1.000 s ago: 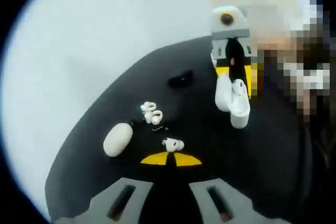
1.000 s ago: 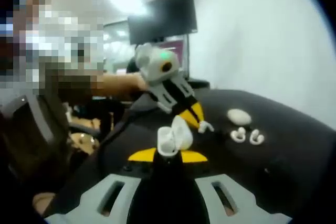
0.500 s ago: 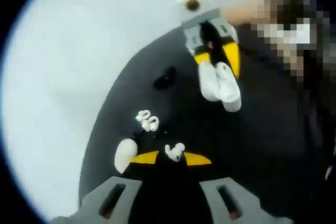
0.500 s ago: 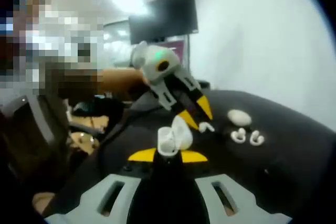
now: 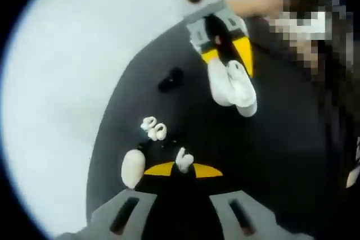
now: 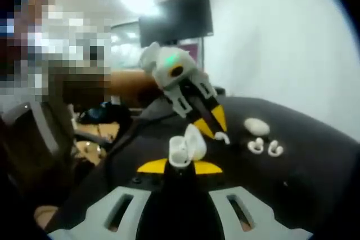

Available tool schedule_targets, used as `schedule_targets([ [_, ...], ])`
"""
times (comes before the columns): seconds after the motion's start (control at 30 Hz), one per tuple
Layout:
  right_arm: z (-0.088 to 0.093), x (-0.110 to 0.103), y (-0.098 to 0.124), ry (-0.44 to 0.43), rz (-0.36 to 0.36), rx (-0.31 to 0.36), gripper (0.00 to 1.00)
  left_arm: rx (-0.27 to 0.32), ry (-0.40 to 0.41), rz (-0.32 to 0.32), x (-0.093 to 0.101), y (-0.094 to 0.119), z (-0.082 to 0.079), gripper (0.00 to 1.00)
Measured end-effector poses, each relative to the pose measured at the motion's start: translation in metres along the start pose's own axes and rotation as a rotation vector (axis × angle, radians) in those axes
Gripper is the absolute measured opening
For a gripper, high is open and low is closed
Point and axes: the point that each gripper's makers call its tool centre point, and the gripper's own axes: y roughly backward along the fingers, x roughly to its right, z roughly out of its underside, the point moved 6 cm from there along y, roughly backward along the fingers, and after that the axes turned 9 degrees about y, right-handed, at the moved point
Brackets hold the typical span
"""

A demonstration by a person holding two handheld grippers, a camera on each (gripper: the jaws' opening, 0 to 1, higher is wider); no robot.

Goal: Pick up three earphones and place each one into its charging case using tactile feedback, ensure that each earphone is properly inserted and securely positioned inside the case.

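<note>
Your left gripper [image 5: 180, 168] is pinching one white earphone [image 5: 183, 160] between its yellow tips, held up off the black table [image 5: 281, 155]; in the right gripper view that same earphone [image 6: 221, 136] sits just right of the open case. Your right gripper [image 6: 179, 167] is clamped on the open white charging case [image 6: 187, 145], lid flipped up, and from the left gripper view the case [image 5: 232, 85] hangs from those yellow tips above the table. Two loose earphones [image 5: 153, 129] lie together on the table next to a closed white case [image 5: 133, 168], with a small black object [image 5: 170, 79] further back.
</note>
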Motion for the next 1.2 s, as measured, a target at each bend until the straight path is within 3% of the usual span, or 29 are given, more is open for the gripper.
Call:
schedule_targets([
  [0.03,0.0,0.0,0.0,0.0,0.0,0.0,0.17,0.008,0.028,-0.004,-0.002,0.002,0.001,0.0],
  [0.13,0.0,0.0,0.0,0.001,0.0,0.0,0.17,0.049,0.121,0.009,-0.007,0.007,0.005,0.0],
  [0.27,0.0,0.0,0.0,0.004,0.0,0.0,0.17,0.025,0.087,-0.012,-0.01,0.005,0.013,0.08],
  [0.37,0.0,0.0,0.0,0.003,0.0,0.0,0.17,0.039,0.025,-0.003,-0.007,0.004,0.013,0.1],
  [0.43,0.0,0.0,0.0,0.004,0.0,0.0,0.17,0.091,-0.11,0.013,-0.003,0.001,0.004,0.14],
  [0.5,0.0,0.0,0.0,0.002,-0.001,0.001,0.17,0.078,-0.246,-0.001,0.001,-0.001,0.0,0.15],
  [0.57,0.0,0.001,0.0,0.003,-0.001,0.001,0.17,0.047,-0.28,-0.017,0.002,-0.006,-0.002,0.14],
  [0.73,0.0,0.0,0.0,0.005,-0.001,0.001,0.17,0.046,-0.189,0.062,0.0,-0.011,-0.004,0.1],
  [1.0,0.0,0.0,0.0,0.006,-0.004,0.002,0.17,0.056,-0.195,0.058,0.002,-0.014,-0.009,0.09],
  [1.07,0.0,0.0,0.0,0.007,-0.003,0.001,0.17,0.058,-0.173,0.05,0.001,-0.014,-0.009,0.07],
  [1.1,0.0,-0.001,0.0,0.008,-0.003,0.001,0.17,0.066,-0.122,0.074,0.004,-0.015,-0.008,0.0],
  [1.13,0.0,-0.001,0.0,0.009,-0.003,0.002,0.17,0.064,-0.091,0.104,0.008,-0.016,-0.007,0.0],
  [1.2,0.0,-0.001,0.0,0.011,-0.003,0.002,0.17,0.079,-0.097,0.072,0.003,-0.016,-0.008,0.0],
])
